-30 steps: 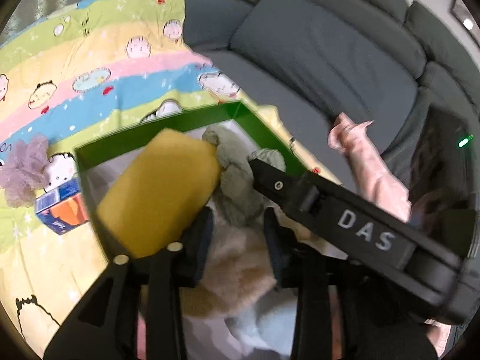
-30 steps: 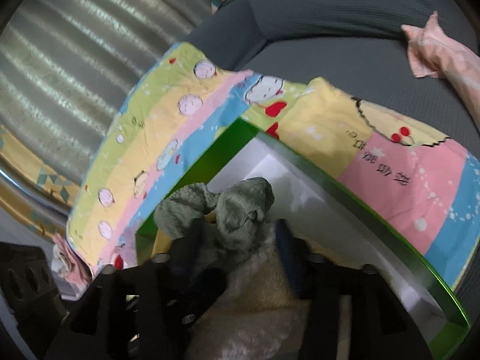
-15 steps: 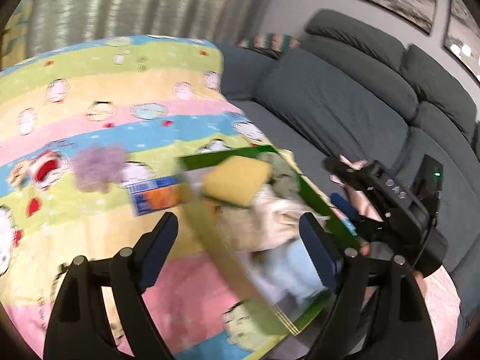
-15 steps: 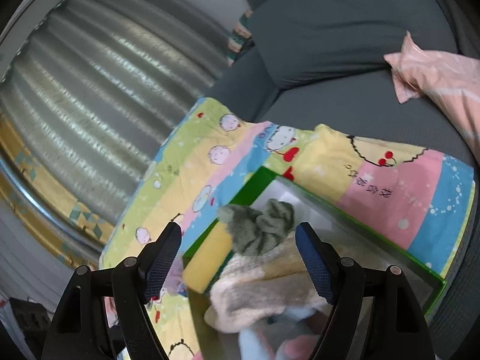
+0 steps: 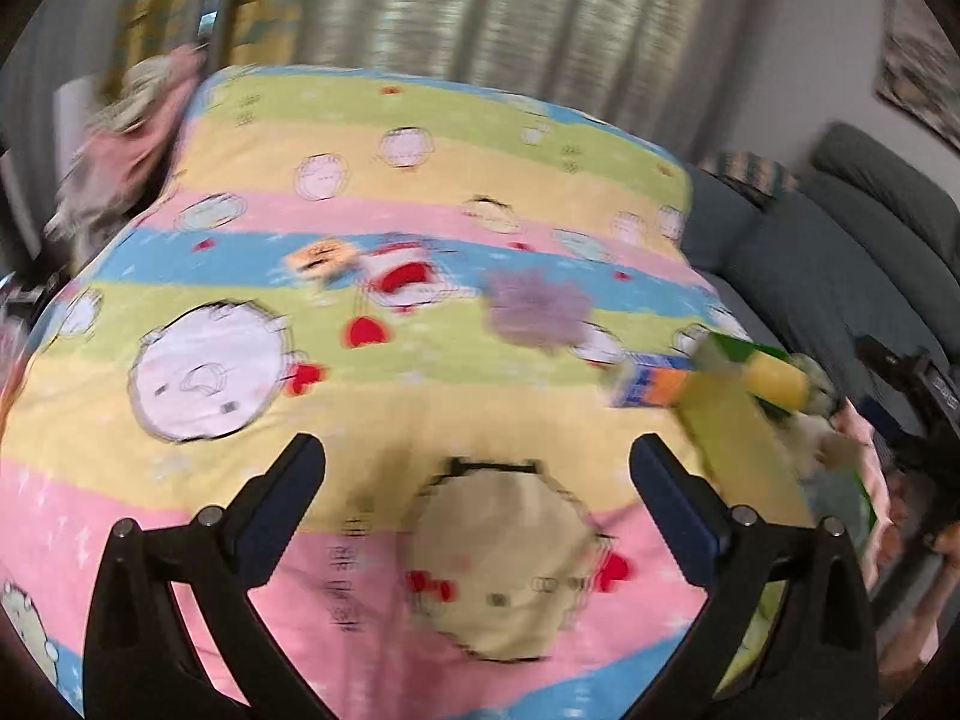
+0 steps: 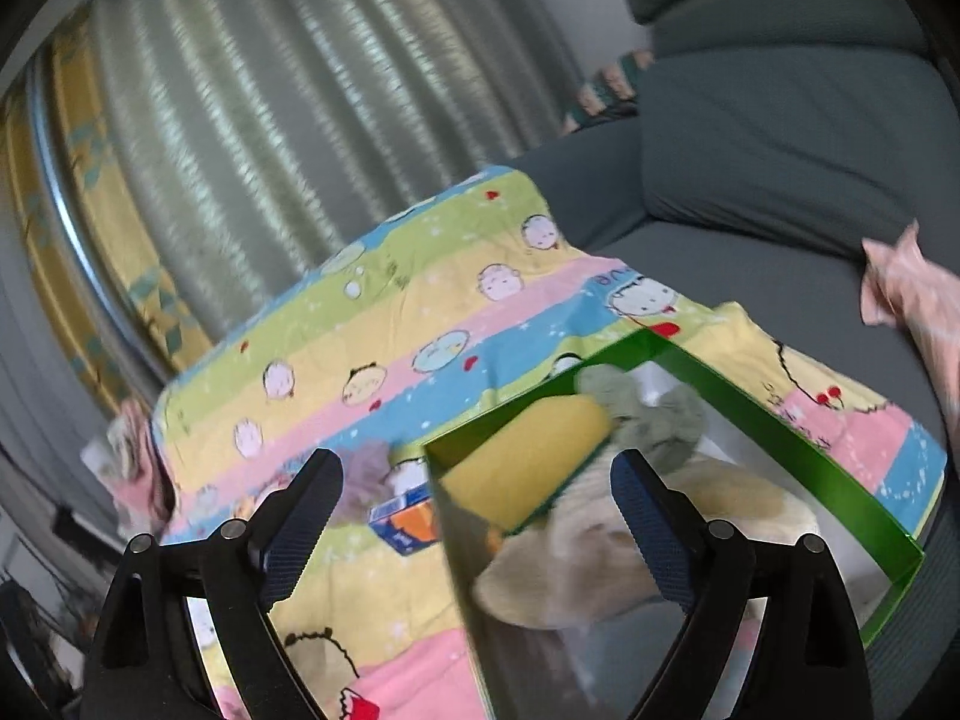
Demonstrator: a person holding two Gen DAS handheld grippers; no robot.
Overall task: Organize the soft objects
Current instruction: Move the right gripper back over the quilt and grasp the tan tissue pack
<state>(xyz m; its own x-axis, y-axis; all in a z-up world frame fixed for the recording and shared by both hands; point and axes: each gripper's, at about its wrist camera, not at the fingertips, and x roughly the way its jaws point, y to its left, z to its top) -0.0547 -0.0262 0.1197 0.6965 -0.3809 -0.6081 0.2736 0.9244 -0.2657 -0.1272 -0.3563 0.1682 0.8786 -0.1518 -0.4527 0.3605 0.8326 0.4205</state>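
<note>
The purple mesh pouf point(image 5: 537, 312), light and squashy, wants pinching mid-ruffle; both the left gripper point(image 5: 477, 483) and the right gripper point(image 6: 477, 492) have just been opening, now wide and empty.

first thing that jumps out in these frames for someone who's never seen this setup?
The loud striped cartoon blanket over the surface, filling most of both views. Next, the green-walled box at its right end by the grey sofa, with a yellow sponge, a grey-green cloth and a cream plush inside. Both the left gripper and the right gripper are open and empty, their jaws just opened.
</note>
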